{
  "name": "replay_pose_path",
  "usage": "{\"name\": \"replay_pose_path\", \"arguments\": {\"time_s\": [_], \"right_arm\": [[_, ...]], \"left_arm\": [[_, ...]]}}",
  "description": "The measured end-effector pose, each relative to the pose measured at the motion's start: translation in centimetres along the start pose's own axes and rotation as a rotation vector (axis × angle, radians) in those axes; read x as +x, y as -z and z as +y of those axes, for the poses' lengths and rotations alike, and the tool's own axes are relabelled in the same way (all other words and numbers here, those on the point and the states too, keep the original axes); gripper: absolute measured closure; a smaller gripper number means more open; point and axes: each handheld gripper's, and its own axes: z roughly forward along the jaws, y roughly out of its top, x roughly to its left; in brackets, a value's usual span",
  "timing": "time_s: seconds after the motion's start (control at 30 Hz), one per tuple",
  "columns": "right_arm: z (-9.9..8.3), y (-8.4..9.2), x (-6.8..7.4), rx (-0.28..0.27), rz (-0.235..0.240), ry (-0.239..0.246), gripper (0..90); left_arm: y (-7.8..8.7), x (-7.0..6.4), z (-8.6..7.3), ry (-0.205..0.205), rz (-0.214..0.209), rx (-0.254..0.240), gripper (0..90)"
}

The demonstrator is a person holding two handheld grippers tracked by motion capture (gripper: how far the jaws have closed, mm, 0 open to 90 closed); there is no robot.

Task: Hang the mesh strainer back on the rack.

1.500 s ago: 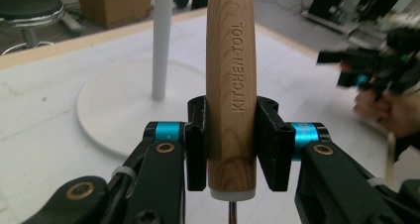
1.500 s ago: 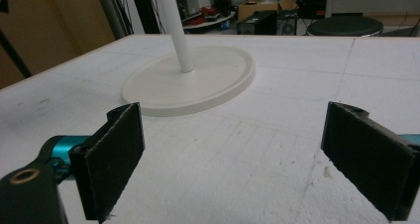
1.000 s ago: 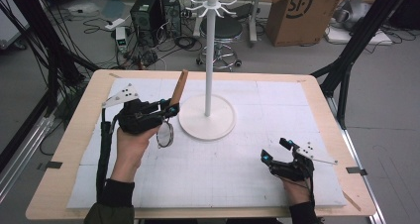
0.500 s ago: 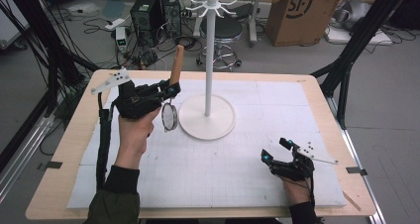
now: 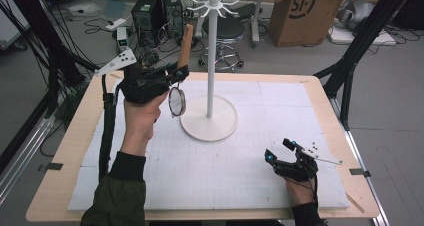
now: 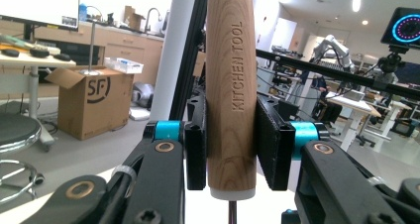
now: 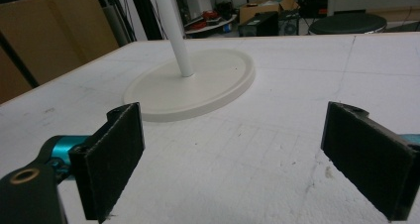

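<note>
White matting (image 5: 240, 171) lies far below, so if your left gripper (image 5: 176, 76), clamped on the wooden-handled strainer (image 6: 232, 85), slips, it drops, while the right gripper (image 5: 285, 158) rests wide.

The stand (image 5: 210, 81) is white, on a white mat (image 5: 220, 171) with a faint grid. The utensil handle (image 6: 232, 85) is light brown wood, the pads (image 7: 115, 157) black.

A wooden table (image 5: 65, 151) carries a white mat (image 5: 225, 171) that covers most of its top, leaving bare wood along the edges. On the mat, just behind its middle, stands a white stand (image 5: 210, 121) with a round flat base (image 7: 198, 87) and an upright pole.
</note>
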Motion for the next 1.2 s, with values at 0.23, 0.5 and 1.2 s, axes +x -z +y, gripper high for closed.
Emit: {"name": "replay_pose_path", "arguments": {"time_s": [0.23,0.5,1.2], "right_arm": [[0.0,0.0,0.0,0.002,0.003,-0.001,8.8],[0.0,0.2,-0.2,-0.010,-0.004,-0.013,8.8],[-0.1,0.2,-0.5,-0.012,-0.012,-0.023,8.8]], "left_arm": [[-0.4,-0.2,1.1,-0.017,0.000,-0.003,68.8],[-1.2,-0.6,2.5,-0.046,0.017,0.018,68.8],[-2.4,-0.6,2.5,-0.057,0.021,0.036,68.7]]}}
